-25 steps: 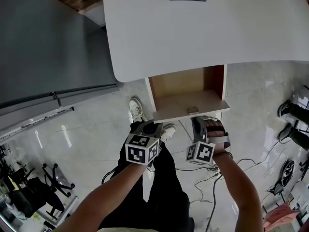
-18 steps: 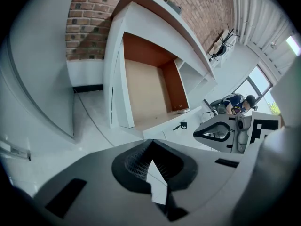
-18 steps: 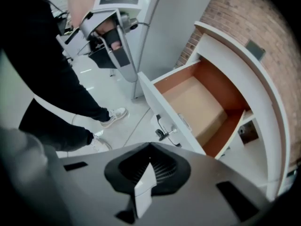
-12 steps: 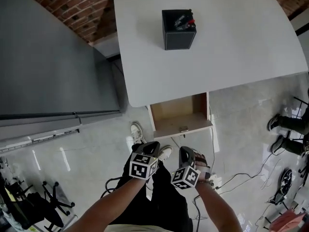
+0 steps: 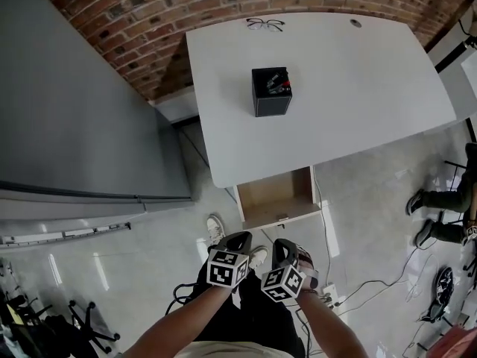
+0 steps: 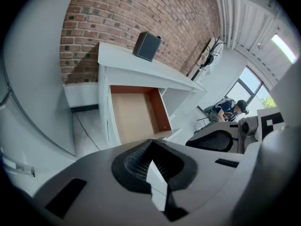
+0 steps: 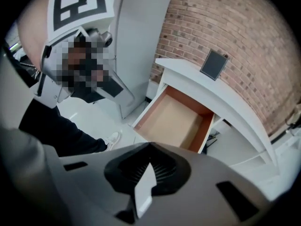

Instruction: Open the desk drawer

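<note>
Well apart, a black box (image 5: pixel 271 92) and glasses (image 5: pixel 264 24) lie on the desk (image 5: pixel 358 73).

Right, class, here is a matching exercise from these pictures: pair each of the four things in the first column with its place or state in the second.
1 desk drawer
2 black box
3 glasses
4 right gripper

A shut, holding nothing
B far edge of the desk top, by the brick wall
C pulled open, empty
D middle of the desk top

Pairs: 1-C, 2-D, 3-B, 4-A
</note>
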`<state>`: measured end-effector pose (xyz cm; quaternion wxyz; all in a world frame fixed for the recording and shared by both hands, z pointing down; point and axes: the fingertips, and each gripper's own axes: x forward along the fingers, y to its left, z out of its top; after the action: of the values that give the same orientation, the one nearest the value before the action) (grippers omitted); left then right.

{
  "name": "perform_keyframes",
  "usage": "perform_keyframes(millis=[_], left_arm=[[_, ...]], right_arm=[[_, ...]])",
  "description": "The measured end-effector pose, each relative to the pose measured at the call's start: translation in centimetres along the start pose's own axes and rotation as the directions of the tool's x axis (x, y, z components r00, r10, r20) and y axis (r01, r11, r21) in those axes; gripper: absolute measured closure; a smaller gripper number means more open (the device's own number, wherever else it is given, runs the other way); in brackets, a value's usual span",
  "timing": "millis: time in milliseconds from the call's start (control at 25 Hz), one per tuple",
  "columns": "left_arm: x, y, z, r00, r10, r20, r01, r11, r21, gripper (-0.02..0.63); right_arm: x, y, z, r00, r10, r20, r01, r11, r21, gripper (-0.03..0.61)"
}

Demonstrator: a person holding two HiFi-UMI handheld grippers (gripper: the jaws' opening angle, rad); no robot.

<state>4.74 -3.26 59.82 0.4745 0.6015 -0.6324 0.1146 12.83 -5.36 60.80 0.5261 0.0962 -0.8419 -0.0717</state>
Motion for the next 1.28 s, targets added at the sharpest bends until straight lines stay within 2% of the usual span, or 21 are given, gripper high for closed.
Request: perform_keyframes(millis=[280,480,720,840,1080,1280], left_arm=[[-2.4,-1.8,2.4,0.999,-0.019,0.045,0.019,1.0,0.012,0.609],[-4.4,-2.5,5.1,0.994,-0.038,0.102,0.035,0.999,0.032,0.609],[-7.1,-3.5,5.7,0.992,-0.051,0.115,0.047,0.998,0.036,0.609],[-6.7,-3.5,7.6,0.988,-0.068,0.141,0.06,0.997,0.057,0.609],[-7.3,-6.7,8.3,0.983,-0.102,0.153,0.091,0.993,0.075,0.609],[-7.9,-8.2,10.2,0.975,-0.125,0.183,0.104,0.987,0.119,0.609]], right_arm=[[-2.5,-0.4,2.0,1.0,-0.006,0.021,0.003,0.992,0.124,0.563],[-4.1,-0.6,5.4,0.997,-0.007,0.077,-0.01,0.977,0.214,0.563],[-7.5,-1.0,7.5,0.992,-0.014,0.127,-0.02,0.965,0.26,0.563],[-7.8,-3.1,9.0,0.984,-0.051,0.17,0.005,0.966,0.26,0.563],[-11.3,-4.2,8.2,0.979,-0.078,0.191,0.011,0.944,0.329,0.563],[-12.8,-4.7,9.8,0.967,-0.092,0.239,0.014,0.951,0.309,0.563]])
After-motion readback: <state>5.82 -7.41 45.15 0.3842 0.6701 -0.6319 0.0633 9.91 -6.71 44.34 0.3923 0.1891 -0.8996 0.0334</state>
